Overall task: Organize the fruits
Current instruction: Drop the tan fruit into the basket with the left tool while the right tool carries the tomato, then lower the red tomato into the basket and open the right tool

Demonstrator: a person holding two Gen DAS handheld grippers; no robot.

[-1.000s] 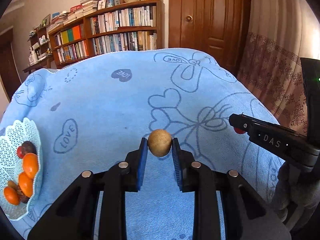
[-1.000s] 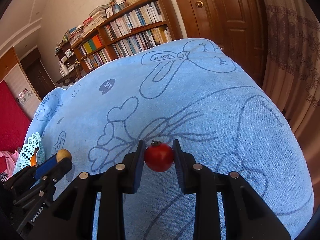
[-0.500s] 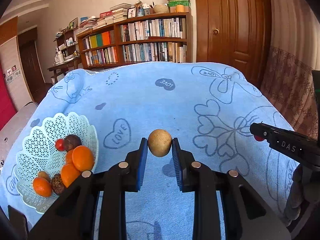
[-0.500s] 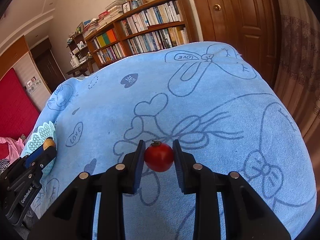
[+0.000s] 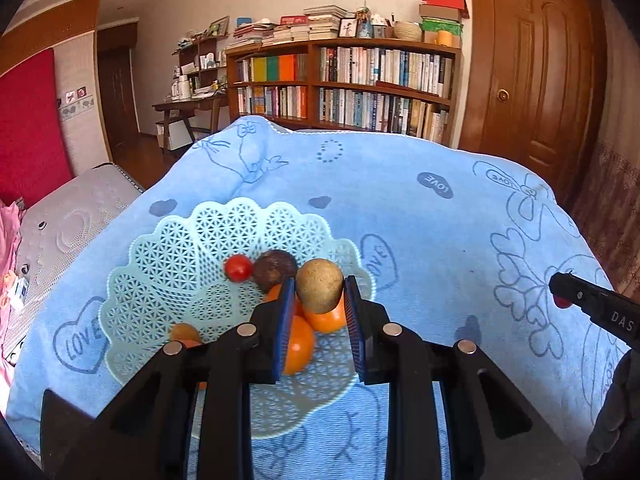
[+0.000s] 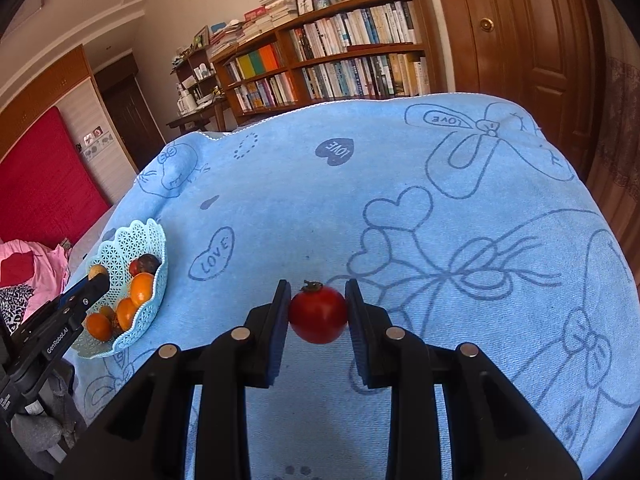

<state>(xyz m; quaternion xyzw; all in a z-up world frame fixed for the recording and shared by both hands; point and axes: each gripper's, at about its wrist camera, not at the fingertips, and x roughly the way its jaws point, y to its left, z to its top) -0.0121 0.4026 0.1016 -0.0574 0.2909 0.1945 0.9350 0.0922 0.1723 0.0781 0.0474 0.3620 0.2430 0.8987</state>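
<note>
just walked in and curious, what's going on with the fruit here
A person is sorting fruit with two handheld grippers. The left gripper holds a tan round fruit in its jaws over the pale blue lattice basket, which already has oranges in it. The right gripper grips a red tomato above the blue towel.

The left wrist view looks down from close above the basket [image 5: 168,248] near the blue-clothed table's [image 5: 440,240] left edge. The right wrist view sits nearer the middle, facing the bookshelf [image 6: 328,52]. Both share basket, cloth, bookshelf.
</note>
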